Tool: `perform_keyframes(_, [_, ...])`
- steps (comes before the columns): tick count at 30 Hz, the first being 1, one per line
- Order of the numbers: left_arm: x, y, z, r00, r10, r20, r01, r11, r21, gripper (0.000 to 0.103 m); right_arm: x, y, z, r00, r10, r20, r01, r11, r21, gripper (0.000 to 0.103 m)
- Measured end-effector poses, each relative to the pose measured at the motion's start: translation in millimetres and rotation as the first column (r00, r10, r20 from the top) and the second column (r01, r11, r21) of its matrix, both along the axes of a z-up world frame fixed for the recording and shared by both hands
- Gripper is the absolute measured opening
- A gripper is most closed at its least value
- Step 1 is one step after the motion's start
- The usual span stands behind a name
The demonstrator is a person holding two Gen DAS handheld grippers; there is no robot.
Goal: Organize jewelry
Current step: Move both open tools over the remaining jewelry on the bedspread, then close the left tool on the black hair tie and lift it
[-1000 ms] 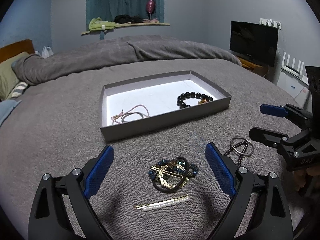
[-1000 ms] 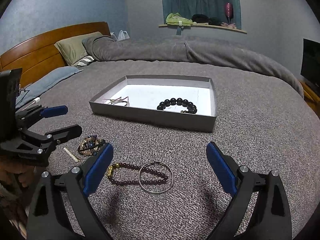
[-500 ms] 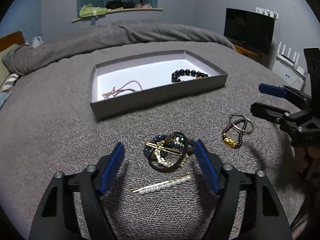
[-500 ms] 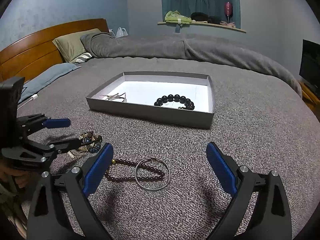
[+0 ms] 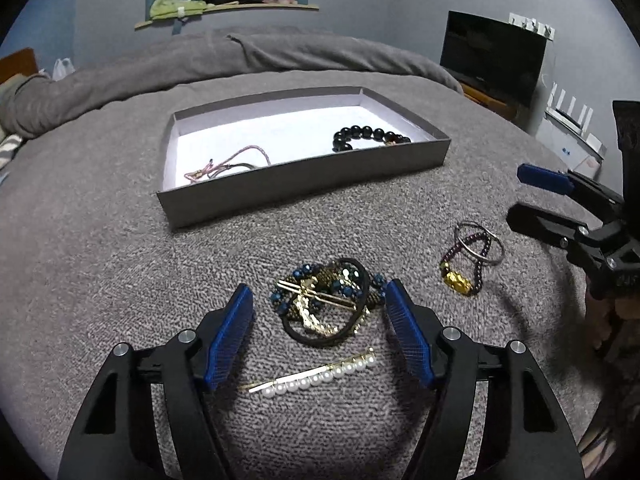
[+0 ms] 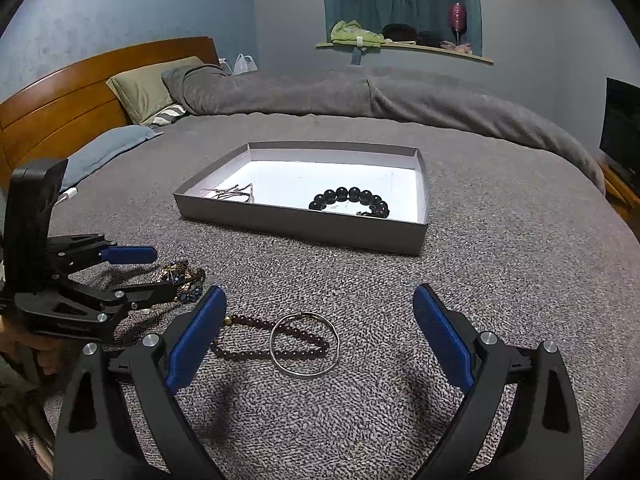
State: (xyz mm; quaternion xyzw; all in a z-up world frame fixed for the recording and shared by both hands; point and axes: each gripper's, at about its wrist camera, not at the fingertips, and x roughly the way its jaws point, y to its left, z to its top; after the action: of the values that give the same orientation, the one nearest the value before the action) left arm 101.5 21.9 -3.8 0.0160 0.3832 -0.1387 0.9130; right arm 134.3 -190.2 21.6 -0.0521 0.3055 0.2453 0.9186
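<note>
On the bed, the left gripper has its jaws, just narrowed, parted around the tangled jewelry pile without pressing it, while the right gripper hangs wide open above the silver ring.

On the bed, the tray holds two bracelets; before it lies a jewelry heap, a pearl clip nearer, a ring to the right.

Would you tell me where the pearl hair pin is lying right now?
In the left wrist view, the pearl hair pin lies on the grey blanket, just on the near side of the tangled pile of hair ties and bracelets.
</note>
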Motion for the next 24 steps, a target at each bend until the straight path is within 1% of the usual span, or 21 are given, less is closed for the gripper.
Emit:
perform_keyframes(1, [2,1,-1,1.0,0.0,-0.006,0.0,1.0,-0.006,0.064,0,0,0,1.0,0.001,-0.001,-0.001,1.0,0.0,0.093])
perform_keyframes(6, [7,2,-2,1.0,-0.005,-0.013,0.005,1.0,-0.02,0.063,0,1,-1,1.0,0.003,-0.003,-0.003,1.0,0.001,0.093])
perform_keyframes(10, [6,1,-1,1.0,-0.022,-0.012,0.022,0.999,-0.025,0.053,0,1,0,1.0,0.006,-0.002,-0.006,1.0,0.003,0.093])
perform_keyframes(12, [6,0,-1,1.0,-0.023,-0.01,0.023,0.999,-0.023,0.051,0,3,0,1.0,0.008,-0.002,-0.008,1.0,0.002,0.093])
perform_keyframes(14, [6,1,0,1.0,-0.018,-0.008,0.018,1.0,-0.018,0.04,0,4,0,1.0,0.009,-0.002,-0.009,1.0,0.002,0.093])
perform_keyframes(16, [6,3,2,1.0,-0.016,-0.006,0.016,1.0,-0.024,0.037,0,4,0,1.0,0.009,-0.004,-0.009,1.0,0.002,0.093])
perform_keyframes(18, [4,6,5,1.0,-0.012,0.004,0.012,1.0,-0.027,0.029,0,4,0,1.0,0.009,-0.006,-0.009,1.0,0.003,0.093])
perform_keyframes(20, [3,8,9,1.0,-0.014,0.013,0.015,0.999,-0.028,0.018,0,4,0,1.0,0.011,-0.008,-0.01,1.0,0.003,0.093])
perform_keyframes(24, [0,13,17,0.999,-0.016,0.032,0.017,1.0,-0.026,0.013,1,6,-1,1.0,0.015,-0.012,-0.015,1.0,-0.001,0.093])
